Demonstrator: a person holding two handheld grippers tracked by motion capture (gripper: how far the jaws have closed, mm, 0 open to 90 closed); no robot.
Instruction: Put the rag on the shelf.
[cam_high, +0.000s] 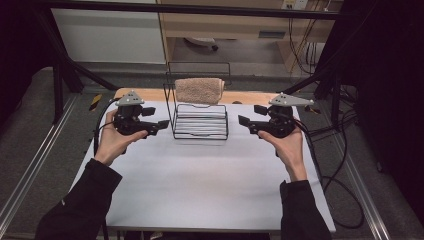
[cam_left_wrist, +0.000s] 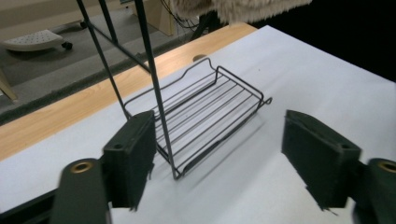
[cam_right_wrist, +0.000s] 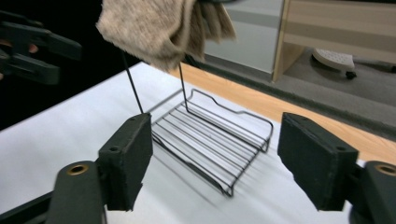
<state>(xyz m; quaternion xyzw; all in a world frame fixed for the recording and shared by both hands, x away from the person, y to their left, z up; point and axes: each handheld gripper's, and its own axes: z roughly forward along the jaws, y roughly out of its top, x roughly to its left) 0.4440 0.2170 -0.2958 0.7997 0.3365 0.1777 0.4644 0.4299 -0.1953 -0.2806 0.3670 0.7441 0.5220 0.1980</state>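
Two open grippers, towel (cam_high: 199, 90) between, apart

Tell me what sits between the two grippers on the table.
The black wire rack, with a beige folded towel draped over its top bar, stands between left gripper and right gripper in the high view.

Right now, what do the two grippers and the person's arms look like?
Both the left gripper and the right gripper are black, with two flat rectangular jaws, brass-coloured pivot rings and a grey three-cornered plate on top. Black cables trail from each. The person wears dark long sleeves; the hands are bare.
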